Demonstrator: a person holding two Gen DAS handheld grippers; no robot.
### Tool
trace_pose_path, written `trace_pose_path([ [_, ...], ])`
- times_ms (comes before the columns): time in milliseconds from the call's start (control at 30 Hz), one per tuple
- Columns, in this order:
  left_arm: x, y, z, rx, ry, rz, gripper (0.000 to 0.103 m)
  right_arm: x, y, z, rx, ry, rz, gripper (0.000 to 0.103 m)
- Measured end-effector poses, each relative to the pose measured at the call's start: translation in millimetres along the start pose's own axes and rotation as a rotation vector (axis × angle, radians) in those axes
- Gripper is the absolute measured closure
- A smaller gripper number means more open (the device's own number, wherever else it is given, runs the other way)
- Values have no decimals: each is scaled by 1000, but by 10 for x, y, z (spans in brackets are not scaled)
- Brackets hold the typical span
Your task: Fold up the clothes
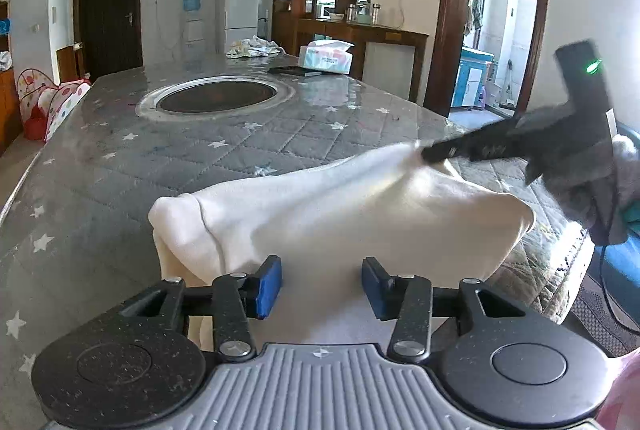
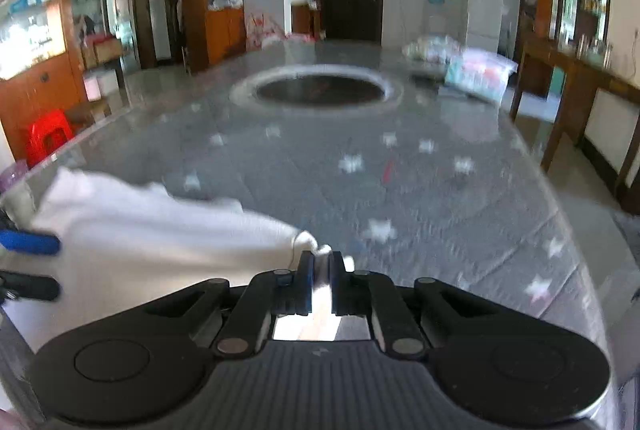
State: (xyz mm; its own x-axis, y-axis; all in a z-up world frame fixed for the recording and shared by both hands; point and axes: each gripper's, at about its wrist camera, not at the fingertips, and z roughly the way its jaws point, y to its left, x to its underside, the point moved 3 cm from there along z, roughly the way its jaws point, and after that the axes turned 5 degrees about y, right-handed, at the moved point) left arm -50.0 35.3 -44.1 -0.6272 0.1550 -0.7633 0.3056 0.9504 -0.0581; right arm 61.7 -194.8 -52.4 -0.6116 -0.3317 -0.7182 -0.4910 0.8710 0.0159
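Observation:
A white garment (image 1: 320, 214) lies bunched at the near edge of the quilted grey table (image 1: 200, 150). My left gripper (image 1: 322, 284) hovers just over its near part, jaws apart, blue pads on either side with cloth beneath but not pinched. My right gripper (image 1: 430, 152) comes in from the right in the left wrist view and is shut on a corner of the cloth, lifting it into a taut ridge. In the right wrist view the right gripper (image 2: 320, 270) pinches the white garment (image 2: 140, 242), which stretches away to the left; this view is motion-blurred.
A round dark inset (image 1: 216, 98) sits in the table's middle. A tissue box (image 1: 326, 58), a dark flat item (image 1: 296, 71) and crumpled cloth (image 1: 252, 47) lie at the far end. A red stool (image 2: 48, 136) stands left of the table, a wooden sideboard (image 2: 580, 78) right.

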Motion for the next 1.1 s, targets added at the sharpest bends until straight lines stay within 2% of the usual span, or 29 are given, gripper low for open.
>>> trace_pose_path([
  [100,-42,21,-44,8,5,6,53,-29,-3,-19,-7,-8,-1,94],
  [233,-179,169,-116,1,-28,-33,53,-116,16,-176,1,-52,-23,91],
  [300,-249,247,-94,-7,-40,-52,53,-172,53,-217,-18,-71,-25,91],
  [400,-346,369,-45,-17,-53,-85,53,-286,162,-176,-91,-81,-21,91],
  [567,-390,613,200,-29,-9,-165,55,-368,358,91,-149,-45,-37,91],
  [767,-298,755,316,-74,12,-183,55,-298,374,429,-125,27,-26,91],
  [933,-343,704,233,-86,-8,-175,55,-334,411,302,-119,0,-42,89],
  [1100,-457,523,235,-61,-37,-143,55,-337,577,199,-177,-19,-100,84],
])
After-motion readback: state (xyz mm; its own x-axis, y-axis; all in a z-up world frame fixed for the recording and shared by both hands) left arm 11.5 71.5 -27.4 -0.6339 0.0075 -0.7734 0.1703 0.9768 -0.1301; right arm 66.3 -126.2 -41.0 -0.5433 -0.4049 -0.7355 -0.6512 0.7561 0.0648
